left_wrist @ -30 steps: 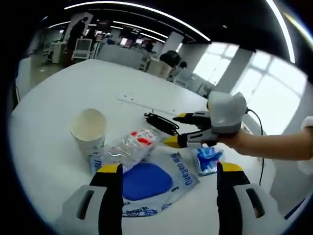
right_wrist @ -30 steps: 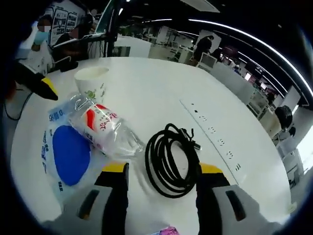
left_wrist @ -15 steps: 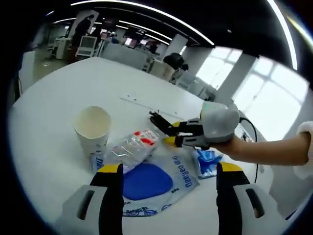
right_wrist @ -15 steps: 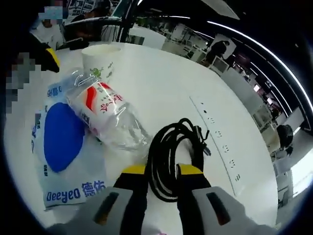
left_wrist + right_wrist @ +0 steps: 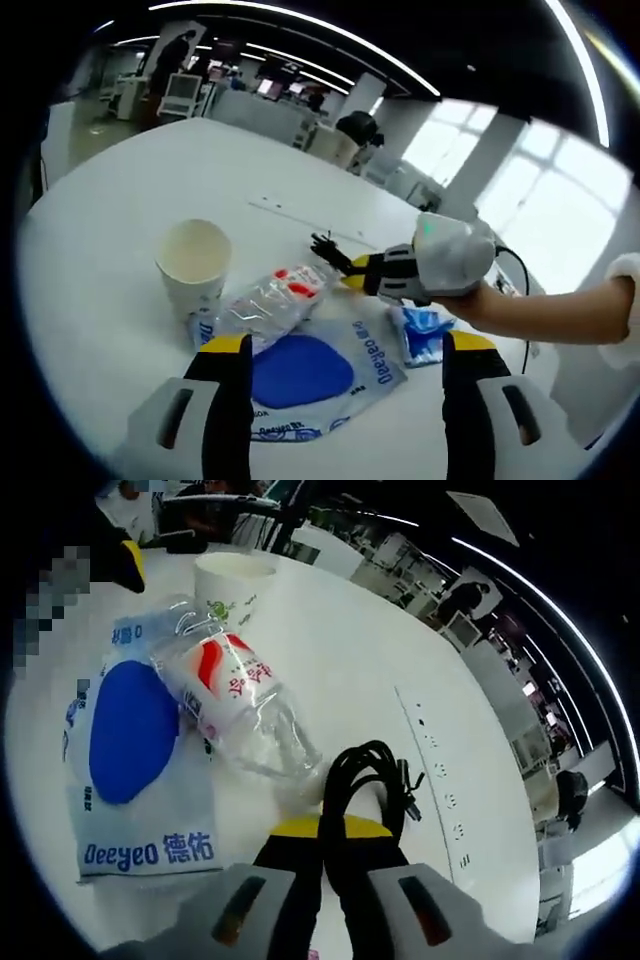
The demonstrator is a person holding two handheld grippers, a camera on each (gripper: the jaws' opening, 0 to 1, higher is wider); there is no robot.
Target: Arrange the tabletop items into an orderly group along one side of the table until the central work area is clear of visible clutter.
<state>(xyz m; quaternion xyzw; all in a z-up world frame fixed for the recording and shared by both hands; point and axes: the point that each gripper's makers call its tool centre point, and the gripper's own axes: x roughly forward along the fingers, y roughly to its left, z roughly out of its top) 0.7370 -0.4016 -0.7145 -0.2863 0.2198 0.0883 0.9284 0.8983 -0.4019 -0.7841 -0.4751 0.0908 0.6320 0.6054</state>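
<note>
In the left gripper view, my left gripper (image 5: 347, 343) stands open above a blue-and-white wipes packet (image 5: 300, 370). A white paper cup (image 5: 193, 262) stands upright at the left. A crushed clear plastic bottle (image 5: 270, 300) lies beside it, partly on the packet. A small blue packet (image 5: 425, 335) lies to the right. My right gripper (image 5: 358, 276) comes in from the right, shut on a black coiled cable (image 5: 325, 248). In the right gripper view, my right gripper (image 5: 330, 828) pinches the cable (image 5: 365, 770), with the bottle (image 5: 235, 705), cup (image 5: 230, 585) and wipes packet (image 5: 130, 740) to its left.
The white table (image 5: 110, 190) stretches wide and bare beyond the items. A strip of sockets (image 5: 440, 770) is set flush into the tabletop past the cable. A yellow tip of the left gripper (image 5: 130, 562) shows at the upper left. Office desks and people stand far behind.
My right gripper went from open around the cable to shut on it, and the coil is now bunched between its jaws. The left gripper has stayed open and nearly still.
</note>
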